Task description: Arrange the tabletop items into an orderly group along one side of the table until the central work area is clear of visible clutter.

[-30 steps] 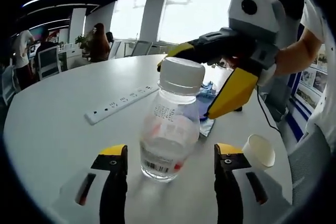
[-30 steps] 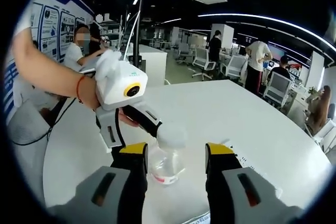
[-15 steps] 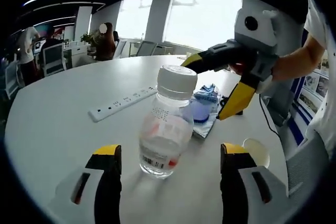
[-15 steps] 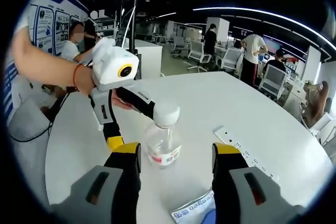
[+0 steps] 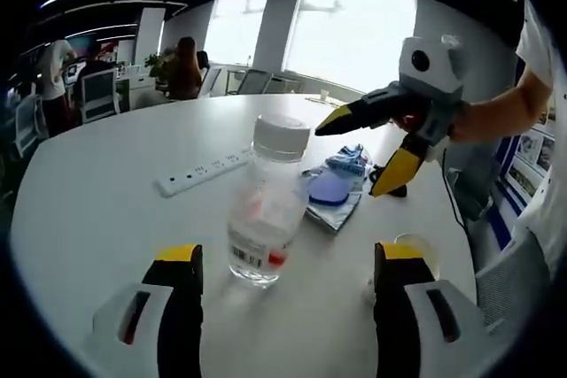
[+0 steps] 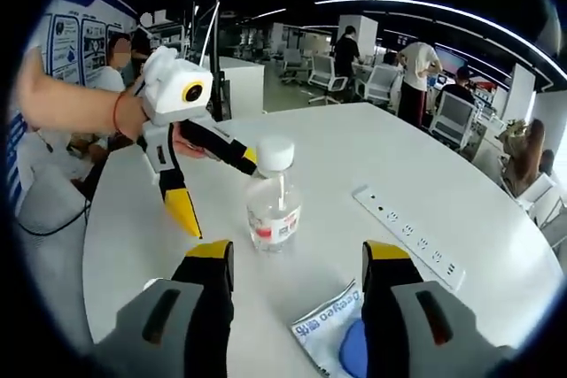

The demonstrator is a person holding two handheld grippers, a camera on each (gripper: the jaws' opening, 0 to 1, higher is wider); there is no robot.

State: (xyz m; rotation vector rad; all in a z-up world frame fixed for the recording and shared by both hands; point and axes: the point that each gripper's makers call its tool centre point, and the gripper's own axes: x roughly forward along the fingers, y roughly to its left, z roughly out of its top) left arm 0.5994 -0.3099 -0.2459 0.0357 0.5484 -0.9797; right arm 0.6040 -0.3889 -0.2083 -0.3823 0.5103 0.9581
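Observation:
A clear plastic bottle with a white cap stands upright on the round white table. It is a little ahead of my left gripper, which is open and holds nothing. My right gripper hangs open beyond the bottle to the right, apart from it. In the right gripper view the same bottle stands ahead of my open right gripper. There the left gripper reaches in from the left, open, with one yellow tip close to the bottle's neck.
A white power strip lies left of and behind the bottle. A blue and white packet with a blue round thing lies to its right. A paper cup peeks out near my right jaw. The packet and strip also lie close by. Office chairs and people stand beyond the table.
Both grippers have drawn back from the bottle, which stays upright in place. The right gripper no longer hangs around the cap.

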